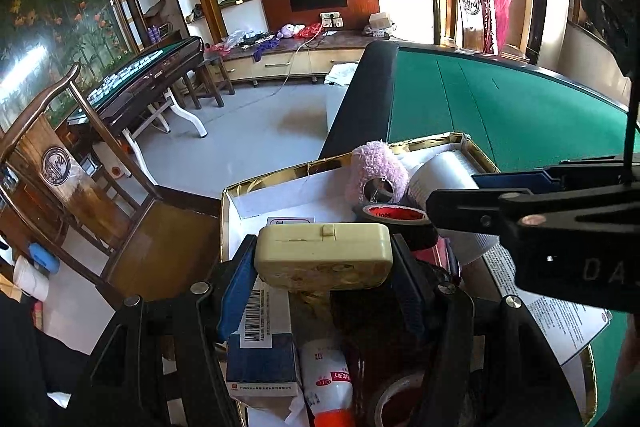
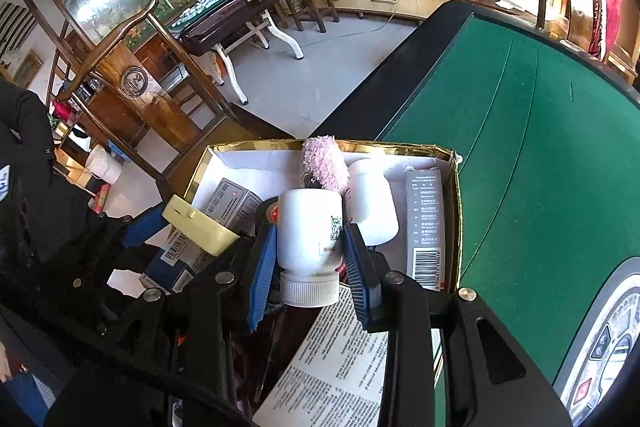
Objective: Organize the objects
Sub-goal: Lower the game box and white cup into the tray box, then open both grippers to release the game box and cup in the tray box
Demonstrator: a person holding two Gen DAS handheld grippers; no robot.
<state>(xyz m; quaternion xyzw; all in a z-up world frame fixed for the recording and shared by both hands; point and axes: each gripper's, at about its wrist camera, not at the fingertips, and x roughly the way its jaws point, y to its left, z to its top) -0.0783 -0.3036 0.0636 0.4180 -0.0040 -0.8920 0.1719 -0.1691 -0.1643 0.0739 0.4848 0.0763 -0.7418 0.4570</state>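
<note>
Left gripper (image 1: pixel 324 259): jaws about half spread, blue pads pinching a cream plastic case (image 1: pixel 323 254) by its two short ends. Case is held level above the near left part of the gold-rimmed box (image 2: pixel 454 195).

Right gripper (image 2: pixel 310 259): jaws narrower, clamped on a white pill bottle (image 2: pixel 310 235). Bottle is held cap toward the camera, above the box's middle.

Box sits on the near corner of the green felt table (image 2: pixel 520 115). Inside: pink fluffy ring (image 2: pixel 324 163) at the far wall, white jar (image 2: pixel 372 199) just right of it, black tape roll with red core (image 1: pixel 396 217) nearer, long grey carton (image 2: pixel 426 219) along the right wall, blue-and-white medicine carton (image 1: pixel 262 339) under the left gripper. Printed leaflet (image 2: pixel 340 367) lies near the right gripper.

Both held items screen the box's middle. Box's near edge is hidden behind the gripper bodies. Items under the left gripper are dark and cut off; cannot identify them all.
</note>
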